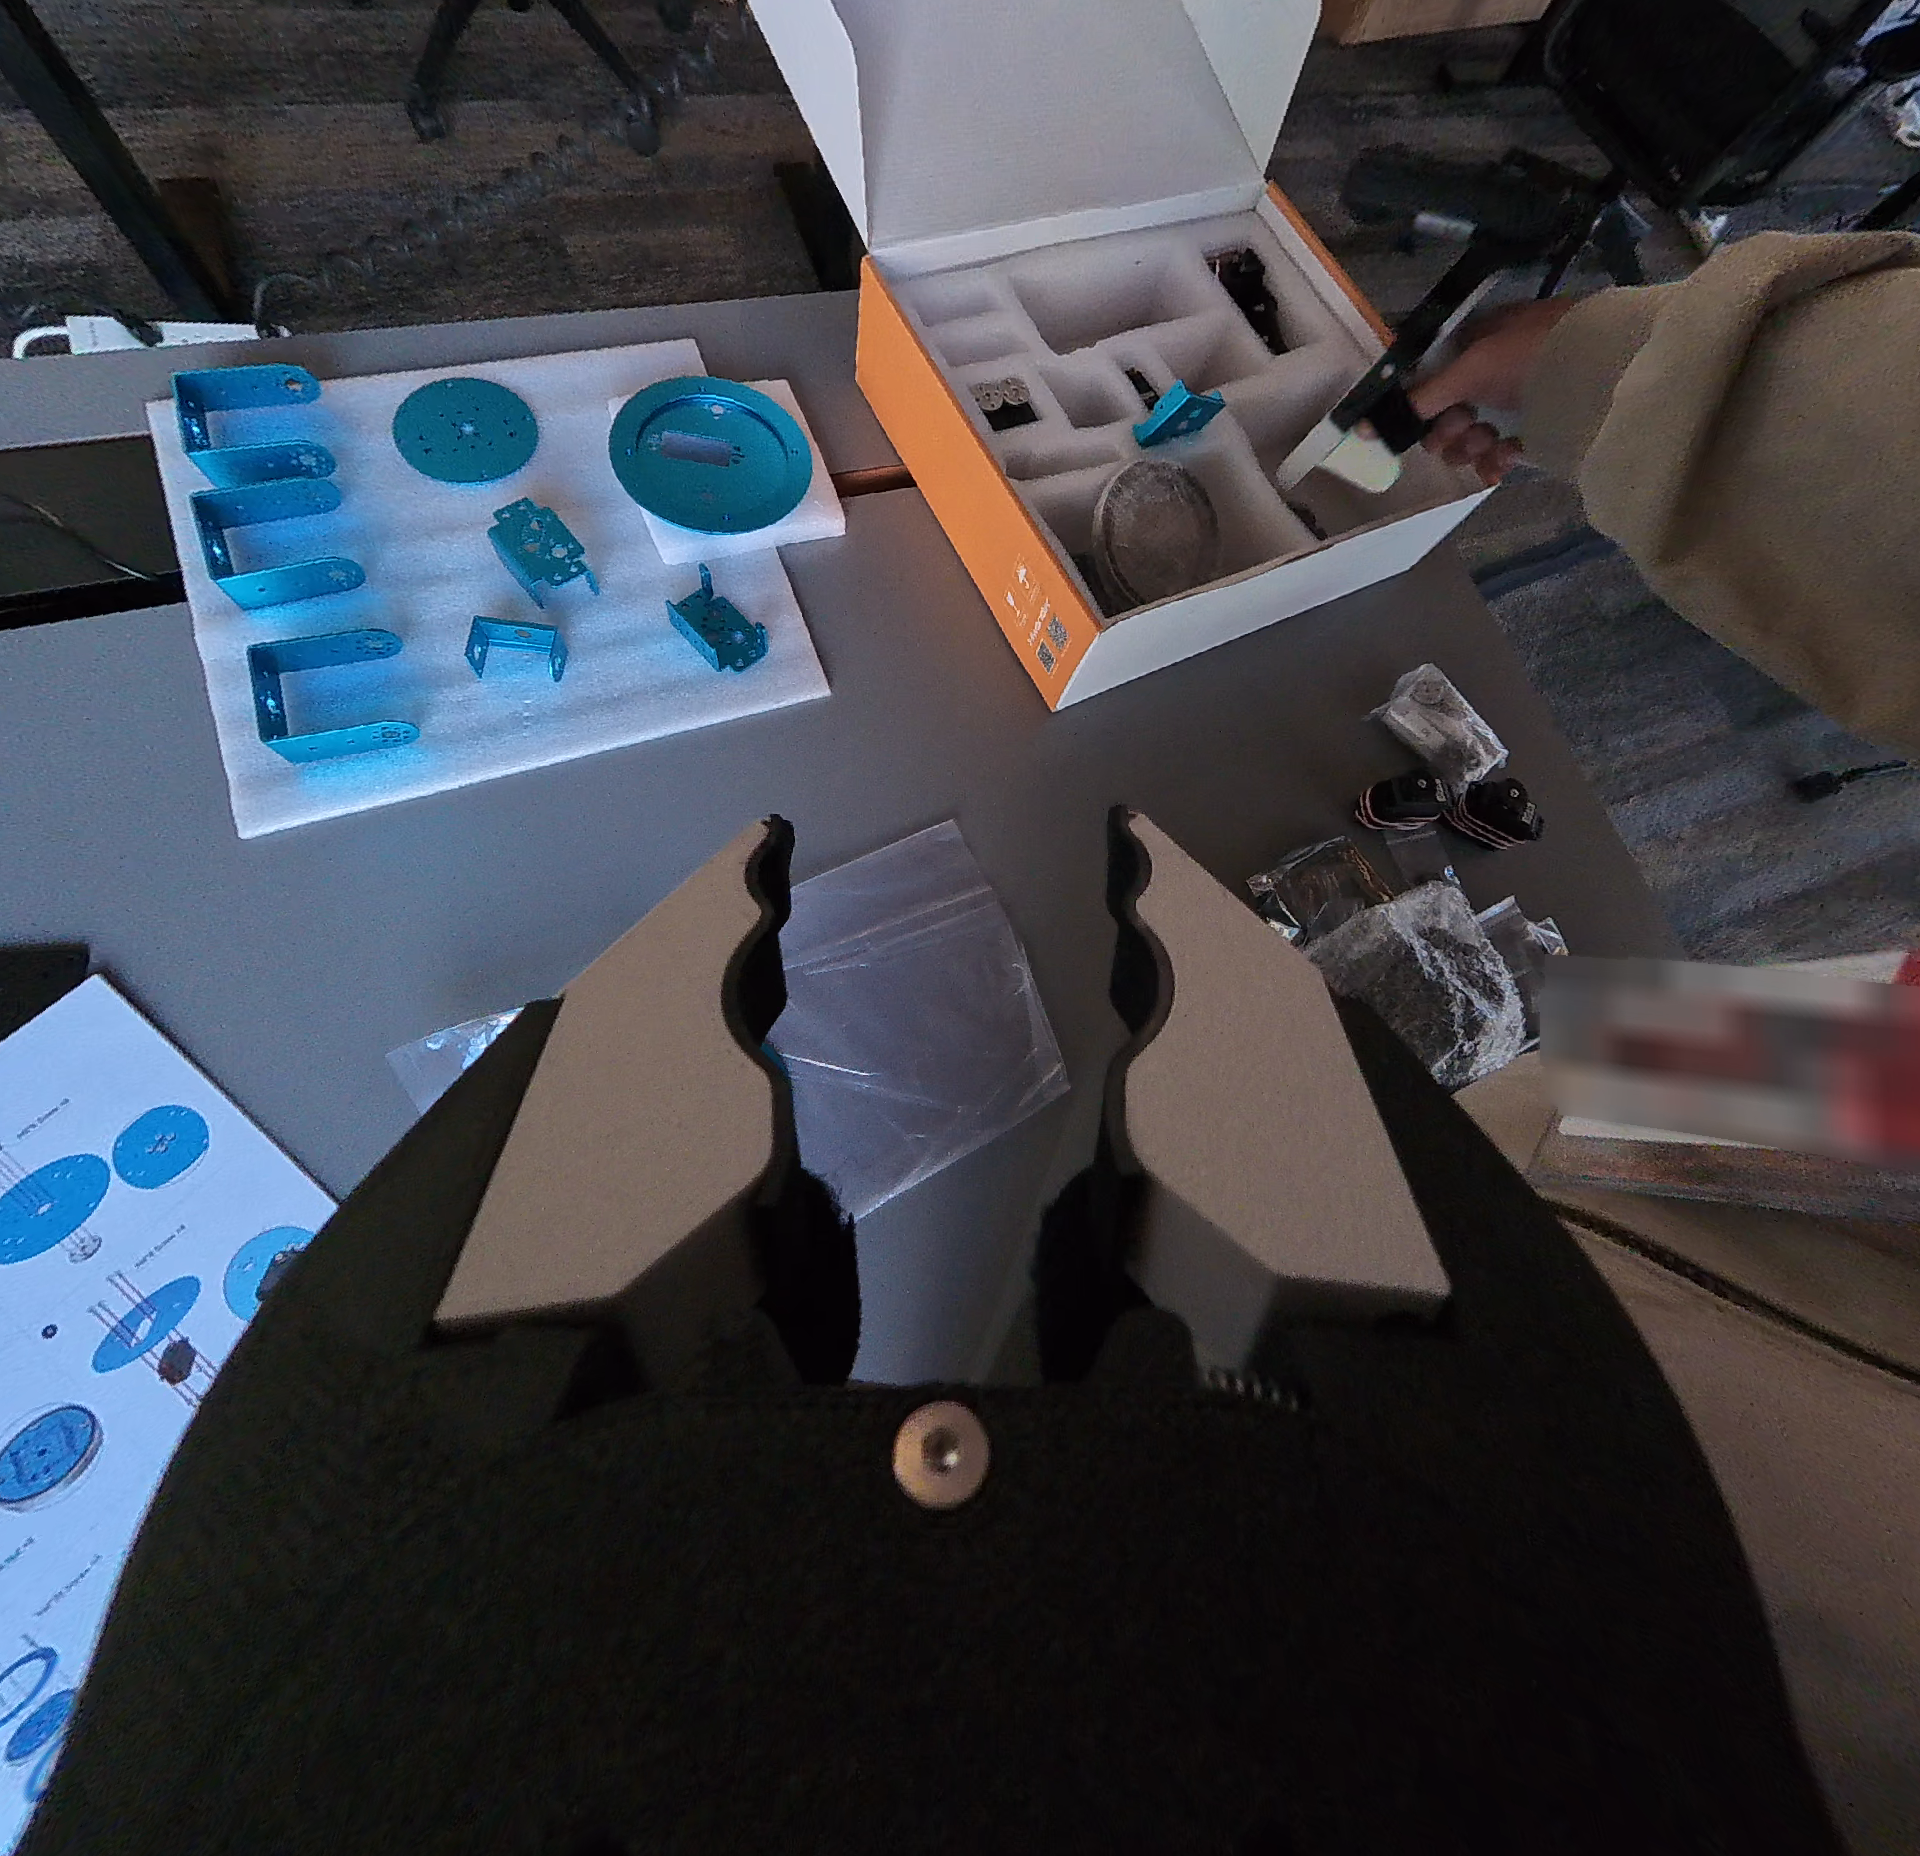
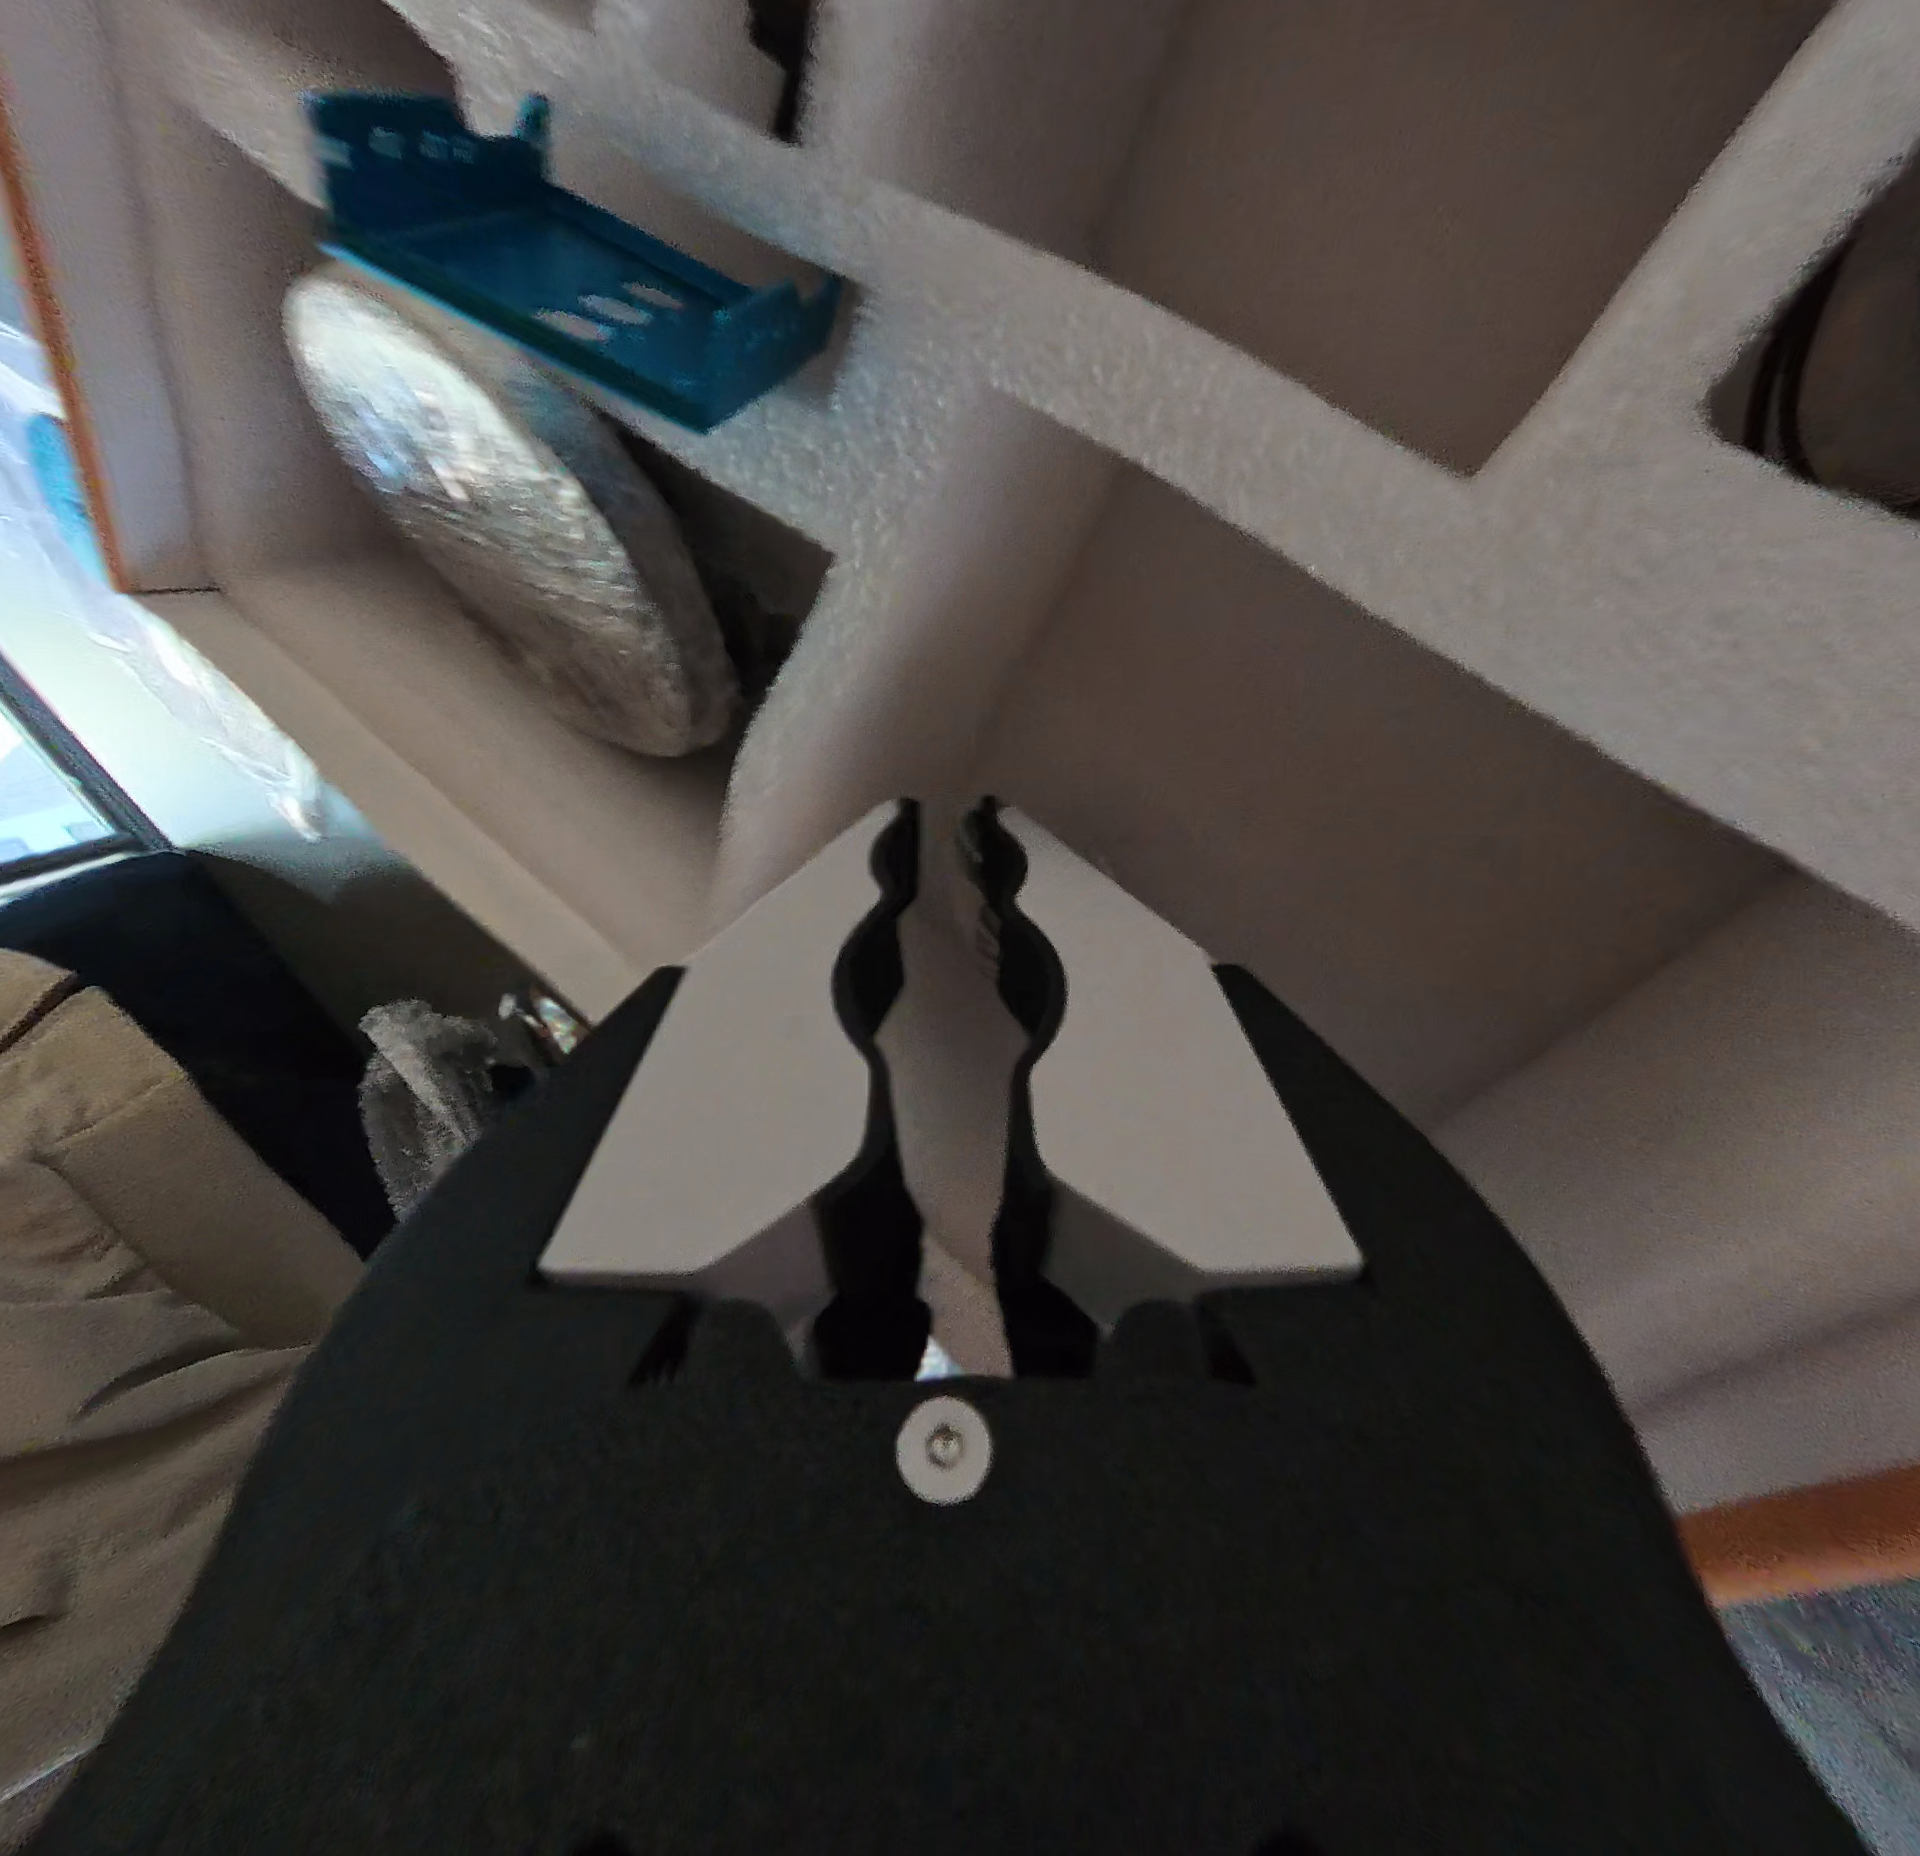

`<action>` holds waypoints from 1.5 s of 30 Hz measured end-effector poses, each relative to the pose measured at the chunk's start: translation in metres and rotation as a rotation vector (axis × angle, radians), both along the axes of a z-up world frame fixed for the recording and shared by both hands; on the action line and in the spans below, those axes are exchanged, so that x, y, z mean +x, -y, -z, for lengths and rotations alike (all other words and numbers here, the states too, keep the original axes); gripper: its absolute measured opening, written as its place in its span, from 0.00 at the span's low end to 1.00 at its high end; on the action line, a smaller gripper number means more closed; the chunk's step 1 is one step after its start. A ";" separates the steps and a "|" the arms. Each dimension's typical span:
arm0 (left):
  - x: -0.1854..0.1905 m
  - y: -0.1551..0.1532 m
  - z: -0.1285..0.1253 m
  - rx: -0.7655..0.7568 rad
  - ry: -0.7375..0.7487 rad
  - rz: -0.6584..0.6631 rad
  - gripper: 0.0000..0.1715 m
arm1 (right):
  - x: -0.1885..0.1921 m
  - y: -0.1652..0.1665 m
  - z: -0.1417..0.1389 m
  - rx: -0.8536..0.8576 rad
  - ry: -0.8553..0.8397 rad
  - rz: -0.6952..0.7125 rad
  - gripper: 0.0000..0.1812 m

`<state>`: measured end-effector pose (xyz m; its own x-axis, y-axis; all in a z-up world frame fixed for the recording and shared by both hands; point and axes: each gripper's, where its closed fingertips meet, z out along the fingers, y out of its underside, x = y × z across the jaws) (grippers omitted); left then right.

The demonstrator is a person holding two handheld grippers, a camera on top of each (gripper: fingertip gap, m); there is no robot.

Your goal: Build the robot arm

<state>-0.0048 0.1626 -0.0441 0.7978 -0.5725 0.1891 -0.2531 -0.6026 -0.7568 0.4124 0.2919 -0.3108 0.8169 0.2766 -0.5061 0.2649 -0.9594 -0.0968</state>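
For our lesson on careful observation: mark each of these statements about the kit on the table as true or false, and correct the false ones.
1. The left gripper is open above a clear plastic bag. True.
2. The orange box has its lid closed. False: the lid stands open.
3. The right gripper is inside the box's white foam insert. True.
4. All blue metal parts lie on the white foam sheet. False: one blue bracket sits in the box.
5. The right gripper holds the wrapped disc. False: its nearly shut jaws are apart from the disc.

A grey table (image 1: 582, 892) stands on dark carpet (image 1: 312, 196), with black office-chair bases (image 1: 540, 30) behind it.
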 end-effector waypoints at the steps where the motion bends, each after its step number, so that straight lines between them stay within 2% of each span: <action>1: 0.002 -0.001 0.000 -0.001 -0.002 0.005 0.35 | 0.000 -0.002 -0.010 0.030 -0.027 0.020 0.13; 2: 0.003 -0.001 0.001 -0.002 -0.002 0.010 0.35 | 0.006 -0.002 -0.023 0.069 -0.032 0.050 0.17; 5: 0.007 -0.003 0.005 -0.013 0.001 0.018 0.35 | 0.026 0.011 -0.077 0.291 -0.030 0.103 0.18; 7: 0.011 -0.003 0.009 -0.025 0.009 0.023 0.35 | 0.027 0.044 -0.104 0.423 -0.049 0.113 0.21; 8: 0.014 -0.002 0.010 -0.029 0.014 0.028 0.35 | 0.024 0.070 -0.105 0.451 -0.051 0.108 0.24; 9: 0.017 -0.002 0.013 -0.034 0.017 0.035 0.35 | 0.019 0.100 -0.098 0.449 -0.046 0.092 0.26; 12: 0.029 0.000 0.018 -0.050 0.019 0.066 0.35 | 0.006 0.190 -0.052 0.428 0.042 0.034 0.26; 15: 0.040 0.001 0.014 -0.041 0.009 0.105 0.35 | -0.001 0.243 -0.020 0.396 0.134 0.059 0.26; 18: 0.046 0.003 0.010 -0.028 -0.008 0.133 0.35 | -0.007 0.259 -0.004 0.394 0.218 0.053 0.25; 23: 0.052 0.007 0.005 -0.017 -0.016 0.159 0.35 | 0.000 0.257 0.020 0.385 0.351 0.052 0.21; 25: 0.053 0.009 0.004 -0.016 -0.017 0.164 0.35 | 0.000 0.256 0.022 0.391 0.358 0.047 0.14; 27: 0.052 0.012 0.003 -0.014 -0.021 0.166 0.35 | 0.004 0.259 0.016 0.360 0.364 0.079 0.13; 31: 0.049 0.013 0.004 -0.016 -0.010 0.145 0.35 | 0.009 0.233 -0.044 0.459 0.294 0.144 0.12; 34: 0.049 0.012 0.004 -0.017 0.009 0.136 0.35 | 0.024 0.163 -0.108 0.594 0.244 0.218 0.12; 37: 0.048 0.009 0.002 -0.003 0.004 0.139 0.35 | 0.032 0.084 -0.139 0.639 0.223 0.203 0.12; 38: 0.047 0.008 0.000 0.005 0.005 0.134 0.35 | 0.036 0.057 -0.143 0.670 0.243 0.197 0.12; 40: 0.043 0.007 -0.002 0.010 0.008 0.122 0.35 | 0.030 0.016 -0.131 0.603 0.215 0.165 0.12; 43: 0.031 0.004 -0.002 0.016 0.008 0.084 0.35 | 0.026 -0.034 -0.109 0.525 0.250 0.136 0.12; 45: 0.022 0.001 0.000 0.007 0.016 0.053 0.35 | 0.016 -0.062 -0.101 0.489 0.221 0.178 0.12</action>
